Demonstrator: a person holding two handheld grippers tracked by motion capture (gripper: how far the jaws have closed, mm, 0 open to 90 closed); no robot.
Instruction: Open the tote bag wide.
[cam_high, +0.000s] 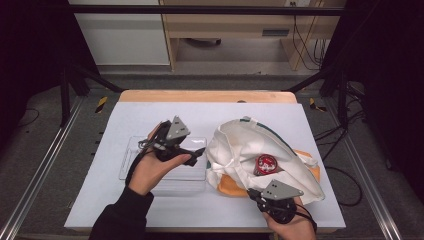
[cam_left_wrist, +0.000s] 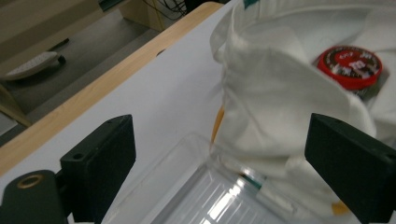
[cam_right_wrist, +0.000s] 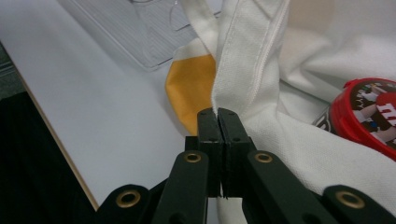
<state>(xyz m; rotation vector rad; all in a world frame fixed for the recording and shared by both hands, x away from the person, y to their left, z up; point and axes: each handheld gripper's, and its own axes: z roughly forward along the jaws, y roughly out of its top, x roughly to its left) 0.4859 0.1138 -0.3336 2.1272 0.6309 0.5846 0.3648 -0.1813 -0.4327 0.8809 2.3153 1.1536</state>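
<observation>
A white cloth bag (cam_high: 260, 150) lies crumpled on the right of the table, and a can with a red lid (cam_high: 266, 164) sits in its open mouth. My right gripper (cam_high: 251, 192) is at the bag's near edge, shut on a hemmed fold of the bag (cam_right_wrist: 243, 60). The red lid (cam_right_wrist: 369, 116) lies just right of that fold. My left gripper (cam_high: 195, 144) hovers over a clear plastic tray (cam_high: 135, 150) with its jaws wide open, nothing between them, pointing at the bag (cam_left_wrist: 280, 93). The red lid (cam_left_wrist: 350, 65) lies beyond.
An orange item (cam_high: 231, 186) pokes out from under the bag's near side. A white mat (cam_high: 150, 115) covers the table, with a wooden strip (cam_high: 207, 96) at the far edge. Dark frame rails and cables surround the table.
</observation>
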